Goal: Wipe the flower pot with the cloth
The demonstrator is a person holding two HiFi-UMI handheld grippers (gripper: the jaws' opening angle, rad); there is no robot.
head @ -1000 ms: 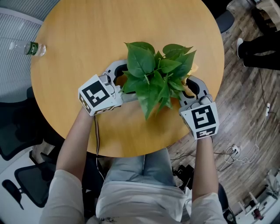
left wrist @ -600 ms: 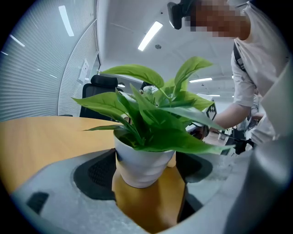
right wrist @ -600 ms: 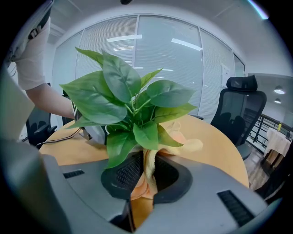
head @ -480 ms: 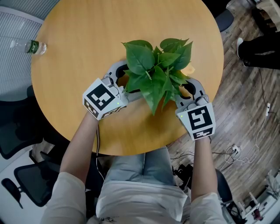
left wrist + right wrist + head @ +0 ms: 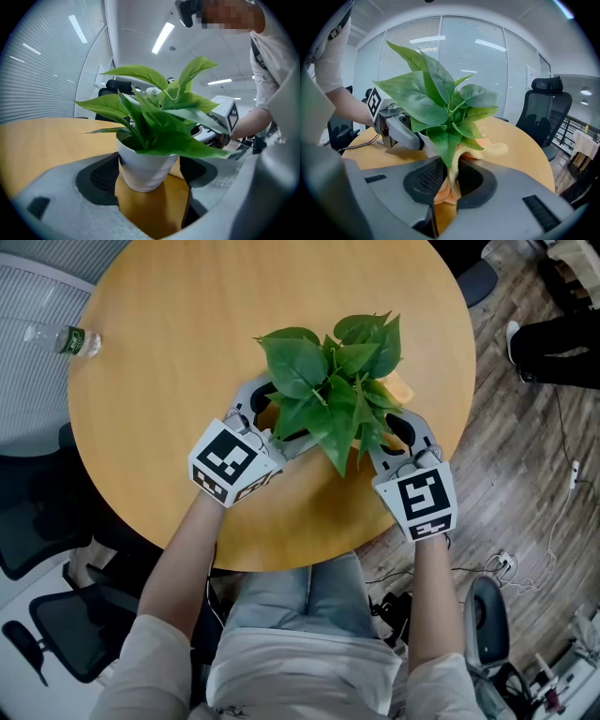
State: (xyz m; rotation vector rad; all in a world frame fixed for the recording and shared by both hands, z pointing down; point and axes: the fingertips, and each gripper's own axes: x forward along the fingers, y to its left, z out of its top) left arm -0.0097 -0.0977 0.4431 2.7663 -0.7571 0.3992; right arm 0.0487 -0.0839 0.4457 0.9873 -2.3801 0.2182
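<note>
A leafy green plant (image 5: pixel 328 381) stands in a white flower pot (image 5: pixel 143 168) on the round wooden table (image 5: pixel 187 324). In the head view the leaves hide the pot. My left gripper (image 5: pixel 267 418) reaches in from the left, its jaws closed around the pot's sides (image 5: pixel 147 176). My right gripper (image 5: pixel 389 427) is at the pot's right side, shut on a yellow-orange cloth (image 5: pixel 451 180). The cloth runs from the jaws up against the pot, and a loose end (image 5: pixel 401 387) lies on the table behind.
A plastic water bottle (image 5: pixel 58 341) lies at the table's far left edge. The table's near edge is just below both grippers. Office chairs (image 5: pixel 543 112) stand around, cables (image 5: pixel 506 568) lie on the wooden floor, and a person's legs (image 5: pixel 558 343) show at the upper right.
The plant and pot have shifted slightly up and left and turned. My left gripper swung rightward with the pot; the right gripper crept up-left with the cloth.
</note>
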